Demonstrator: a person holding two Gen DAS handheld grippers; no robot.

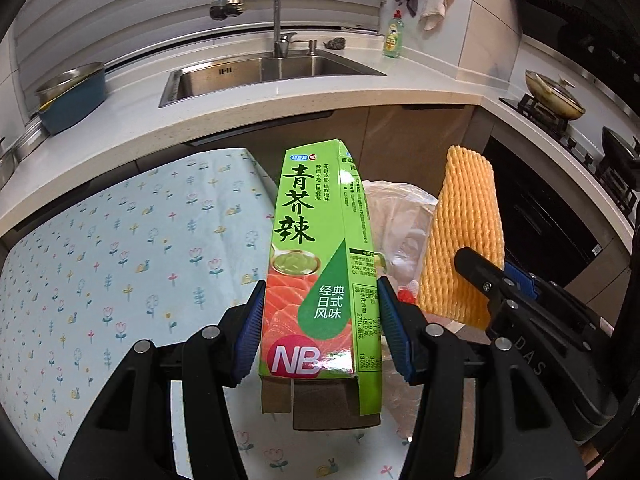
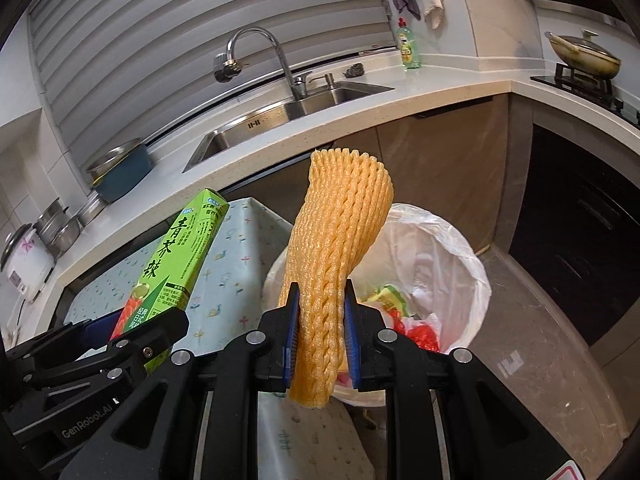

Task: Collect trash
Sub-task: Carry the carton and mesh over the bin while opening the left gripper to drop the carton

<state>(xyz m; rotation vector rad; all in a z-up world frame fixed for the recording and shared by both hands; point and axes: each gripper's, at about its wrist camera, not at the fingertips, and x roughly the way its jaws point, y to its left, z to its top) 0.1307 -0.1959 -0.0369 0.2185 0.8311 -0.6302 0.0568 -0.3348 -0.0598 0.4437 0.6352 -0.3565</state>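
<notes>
My left gripper [image 1: 320, 328] is shut on a green wasabi carton [image 1: 320, 264] and holds it upright above the patterned tablecloth [image 1: 120, 248]. The carton also shows in the right wrist view [image 2: 176, 256]. My right gripper [image 2: 320, 332] is shut on a yellow foam fruit net [image 2: 340, 248] and holds it upright, in front of the near rim of the trash bin [image 2: 460, 280]. The net also shows in the left wrist view [image 1: 460, 240]. The bin has a white bag liner and holds red and green wrappers [image 2: 400, 312].
A white counter with a steel sink [image 2: 280, 120] and faucet [image 1: 264, 4] curves behind. A blue pot [image 1: 72, 96], dish soap bottle [image 2: 409, 46], a pan on the stove [image 2: 584, 56] and a rice cooker [image 2: 24, 260] stand on it. Dark oven at right.
</notes>
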